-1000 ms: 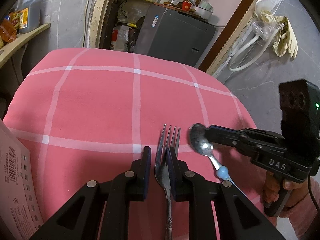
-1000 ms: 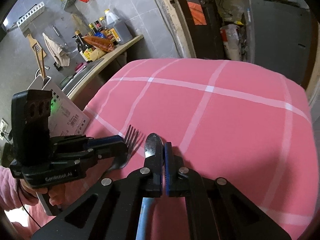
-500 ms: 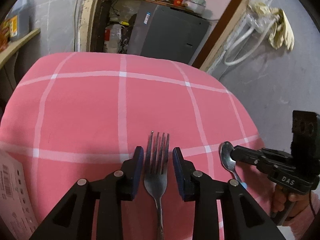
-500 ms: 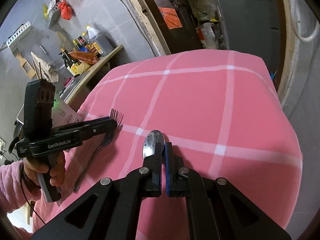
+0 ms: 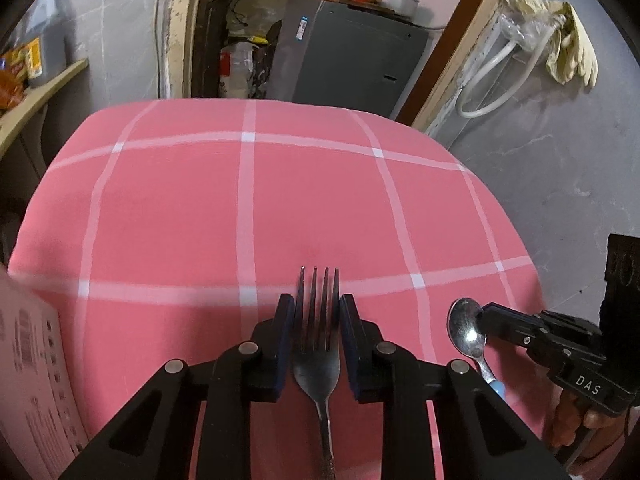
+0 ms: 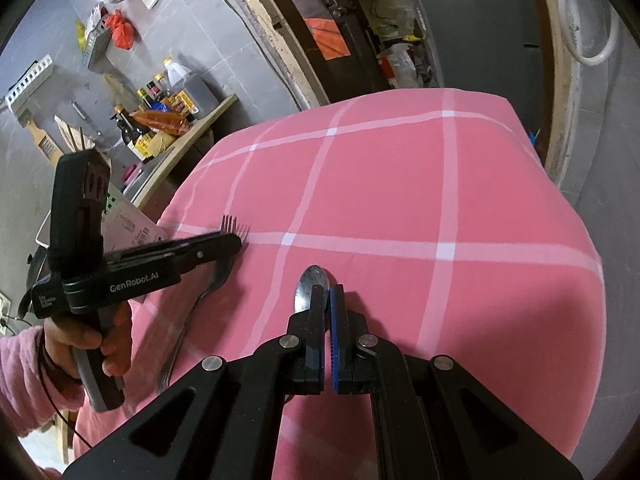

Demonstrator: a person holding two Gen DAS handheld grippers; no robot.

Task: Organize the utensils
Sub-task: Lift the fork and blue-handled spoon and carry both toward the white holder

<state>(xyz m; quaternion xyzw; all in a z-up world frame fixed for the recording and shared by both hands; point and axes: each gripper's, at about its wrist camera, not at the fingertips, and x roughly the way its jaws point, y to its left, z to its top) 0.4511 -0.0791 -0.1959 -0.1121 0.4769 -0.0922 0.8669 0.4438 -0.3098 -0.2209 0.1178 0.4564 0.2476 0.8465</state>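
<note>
My left gripper (image 5: 317, 318) stands at 6 o'clock in the left wrist view, its two black fingers with blue pads closed against the sides of a silver metal four-tined fork (image 5: 318, 354). The tines point toward 12 o'clock and the handle runs back toward 6 o'clock between the gripper arms. Whether the fork rests on the cloth or hangs above it, I cannot tell.

My right gripper (image 6: 326, 298) is clamped on a silver metal spoon with a light blue handle (image 6: 311, 286); the bowl projects past the fingertips toward 12 o'clock. In the left wrist view this spoon (image 5: 466, 334) sits at 4 o'clock, well apart from the fork.

Both utensils are over the near edge of a pink tablecloth with a white grid pattern (image 5: 320, 200). A white printed cardboard box (image 5: 36, 380) lies at 8 o'clock.
</note>
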